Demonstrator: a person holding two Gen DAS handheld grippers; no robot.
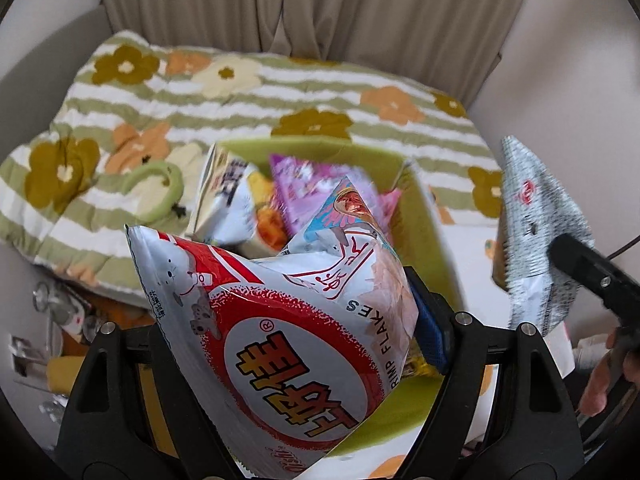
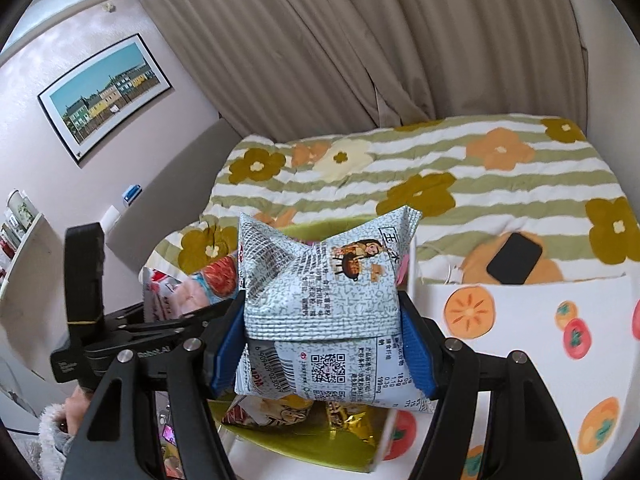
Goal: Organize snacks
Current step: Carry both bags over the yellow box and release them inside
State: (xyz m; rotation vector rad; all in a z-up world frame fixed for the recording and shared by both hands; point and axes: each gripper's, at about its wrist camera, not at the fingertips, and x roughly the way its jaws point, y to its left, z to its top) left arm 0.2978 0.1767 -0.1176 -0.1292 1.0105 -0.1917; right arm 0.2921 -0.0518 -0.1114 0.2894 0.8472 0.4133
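Note:
My left gripper (image 1: 288, 340) is shut on a puffy red-and-white shrimp flakes bag (image 1: 280, 344), held tilted above a green box (image 1: 420, 216). Several snack bags lie in that box, among them a pink one (image 1: 304, 188). My right gripper (image 2: 320, 344) is shut on a grey-white patterned snack bag (image 2: 320, 292), its blue pads (image 2: 416, 348) pressing both sides. The same grey bag (image 1: 532, 220) hangs at the right of the left wrist view. In the right wrist view the left gripper (image 2: 180, 320) with the red-and-white bag (image 2: 172, 292) is at the left, and the green box (image 2: 304, 448) lies below.
A flowered green-striped quilt (image 1: 240, 100) covers the bed behind the box. A white box with orange fruit prints (image 2: 520, 320) stands to the right of the green box. A black phone (image 2: 514, 258) lies on an orange cushion. Beige curtains (image 2: 320, 40) hang behind.

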